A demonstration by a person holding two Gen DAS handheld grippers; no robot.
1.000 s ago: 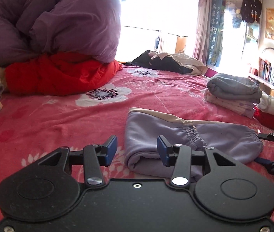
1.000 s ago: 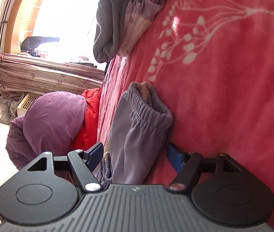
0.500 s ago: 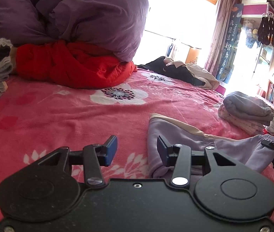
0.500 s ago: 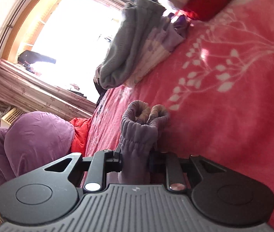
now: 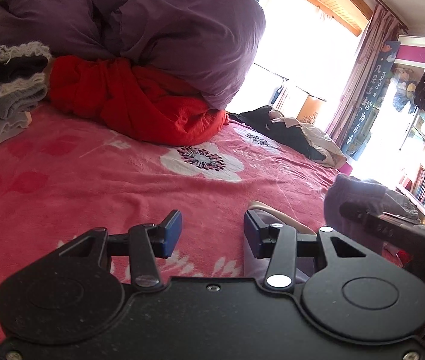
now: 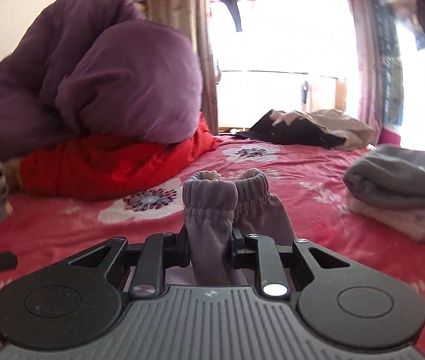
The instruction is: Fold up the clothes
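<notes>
A pair of lilac trousers (image 6: 212, 201) with elastic cuffs is pinched between my right gripper's (image 6: 209, 240) jaws, which are shut on the fabric just below the two cuffs. The cuffs stick up over the pink flowered blanket (image 6: 317, 240). In the left wrist view my left gripper (image 5: 212, 231) stands open low over the blanket (image 5: 92, 186), nothing between its fingers. The trousers' cream-edged end (image 5: 272, 213) lies just beyond its right finger (image 5: 250, 234). The lifted lilac fabric (image 5: 353, 189) and the right gripper's dark body (image 5: 392, 231) show at the right.
A purple duvet (image 6: 92, 84) sits on a red garment (image 6: 107, 162) at the back left. Black and beige clothes (image 6: 302, 129) lie near the window. A folded grey stack (image 6: 398, 177) is at the right, another folded pile (image 5: 8, 90) at the far left.
My right gripper shut on the trousers' cuffs, rolled upright and lifted them off the blanket. The left gripper slid leftward off the trousers, still open.
</notes>
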